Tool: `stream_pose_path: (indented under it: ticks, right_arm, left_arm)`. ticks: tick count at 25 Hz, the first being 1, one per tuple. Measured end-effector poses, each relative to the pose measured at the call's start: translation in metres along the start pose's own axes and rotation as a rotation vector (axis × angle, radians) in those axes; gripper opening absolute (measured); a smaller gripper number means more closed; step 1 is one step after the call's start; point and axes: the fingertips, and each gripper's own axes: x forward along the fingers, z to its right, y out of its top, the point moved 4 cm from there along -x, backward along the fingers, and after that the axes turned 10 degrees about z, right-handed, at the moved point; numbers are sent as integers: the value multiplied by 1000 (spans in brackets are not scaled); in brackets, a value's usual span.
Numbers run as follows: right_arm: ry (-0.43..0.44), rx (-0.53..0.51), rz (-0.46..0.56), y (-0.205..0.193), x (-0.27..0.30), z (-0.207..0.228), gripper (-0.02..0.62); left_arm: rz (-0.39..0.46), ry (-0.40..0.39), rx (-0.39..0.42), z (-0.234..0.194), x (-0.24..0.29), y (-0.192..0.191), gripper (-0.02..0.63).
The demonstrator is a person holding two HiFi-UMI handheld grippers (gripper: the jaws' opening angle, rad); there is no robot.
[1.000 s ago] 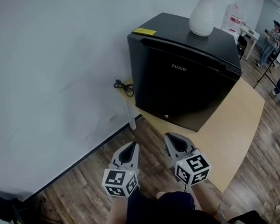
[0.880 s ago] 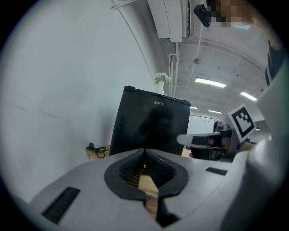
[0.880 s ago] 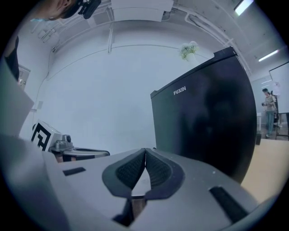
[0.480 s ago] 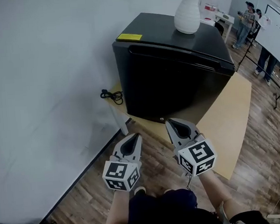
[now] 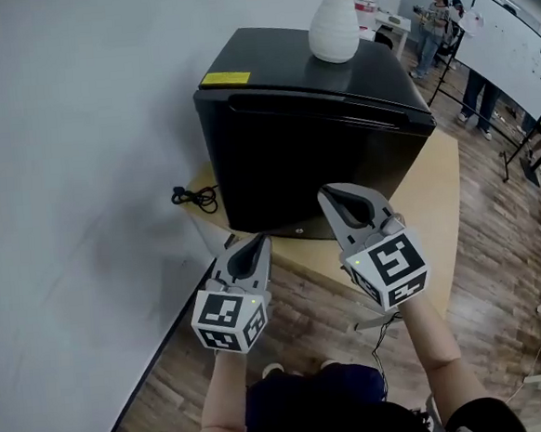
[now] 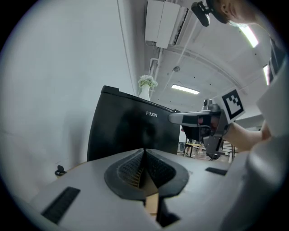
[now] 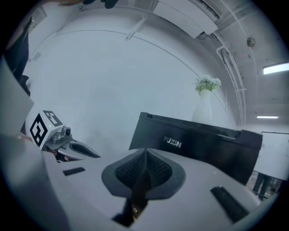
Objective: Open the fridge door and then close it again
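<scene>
Short of closed black fridge (image 5: 322, 155) on table (image 5: 440, 202): left tongs (image 5: 256, 246), right tongs (image 5: 336, 198), both clenched empty, touching nothing.

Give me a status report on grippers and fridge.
Both empty, jaws shut: left gripper, right gripper. The fridge closed, untouched; vase on top. Nothing blocking its door.

A closed black fridge (image 5: 321, 150) with a white vase (image 5: 334, 24) on top stood on a wooden table (image 5: 441, 208), the left gripper (image 5: 257, 240) and right gripper (image 5: 330, 193) held before its door.
</scene>
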Motion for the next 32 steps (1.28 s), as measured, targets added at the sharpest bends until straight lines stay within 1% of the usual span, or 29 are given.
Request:
stream_pose_path:
  ticks: [3,5,7,8,10,13,15,17,19,22,26,27,29,32]
  right_arm:
    - [-12,-23,12,16,5,9,-8]
    - [-8,-47,10,27,10,14,5]
    - [13,-93,-6,37,17,16,85]
    - [24,-126,-15,42,21,18,101]
    - [35,-217,-33,53,29,21,111]
    - [46,-394,-72,66,43,28,126]
    - [64,-498,-110,70,55,33,154]
    - [111,-554,-169,70,68,36,178]
    - [172,-575,-240,67,78,36,190]
    - [230,-611,-327,62,93,36,189]
    - [267,-672,-446,47,110,35,175]
    - [264,-699,-474,43,112,35,175]
    - [240,-750,-517,40,113,37,148]
    - [221,-761,-545,43,110,35,141]
  left_arm:
    - [10,-28,9,-4,7,7,12]
    - [15,-45,17,-7,11,12,12]
    - [24,-60,22,-11,15,17,12]
    - [29,-66,22,-13,17,20,12]
    - [36,-76,22,-16,21,25,12]
    - [47,-92,23,-20,26,32,12]
    - [57,-100,22,-23,29,35,12]
    - [63,-104,20,-25,30,37,12]
    - [63,-106,17,-25,29,38,12]
    - [60,-105,14,-28,28,38,12]
    - [53,-91,24,-39,24,37,12]
    - [52,-85,26,-41,22,37,12]
    - [50,-74,29,-44,15,38,12]
    - [44,-57,27,-46,6,39,12]
